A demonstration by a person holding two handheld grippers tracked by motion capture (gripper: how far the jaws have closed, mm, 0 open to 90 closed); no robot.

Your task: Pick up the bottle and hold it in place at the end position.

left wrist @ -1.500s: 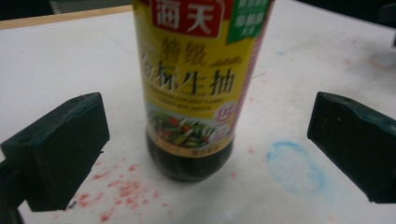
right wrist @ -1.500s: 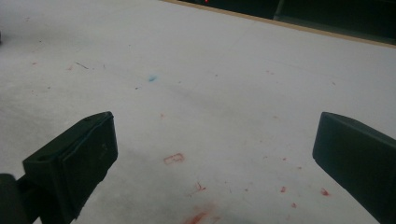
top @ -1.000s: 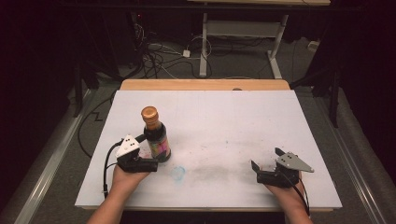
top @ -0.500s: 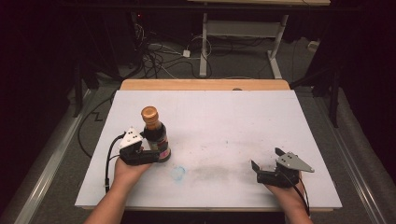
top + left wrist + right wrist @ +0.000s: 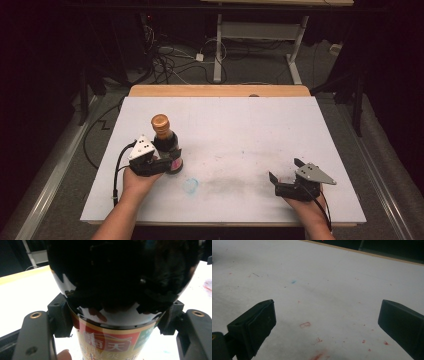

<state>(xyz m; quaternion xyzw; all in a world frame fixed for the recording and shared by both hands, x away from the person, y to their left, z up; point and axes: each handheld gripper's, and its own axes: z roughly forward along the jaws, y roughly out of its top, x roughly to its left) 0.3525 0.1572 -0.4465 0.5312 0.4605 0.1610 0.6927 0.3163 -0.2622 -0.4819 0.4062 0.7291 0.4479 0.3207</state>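
High view: dark glass sauce bottle with copper cap (image 5: 166,143), upright at the white table (image 5: 240,130)'s left, clamped between left gripper (image 5: 159,164)'s jaws; right gripper (image 5: 289,179) wide open, empty, well apart.

Dark surroundings, evenly lit table (image 5: 240,130) — blown white, glare on the blurred bottle (image 5: 120,315).

Left gripper (image 5: 170,161): near the table's front-left corner, its 2 jaws closed on the sides of a bottle (image 5: 166,142); the left gripper view shows a pad pressed to each flank.
Left hand (image 5: 136,181): behind the gripper, forearm entering over the front edge.
Right gripper (image 5: 285,175): near the front-right corner, jaws spread wide, nothing between them.
Right hand (image 5: 306,207): at the front edge, gripping from behind.
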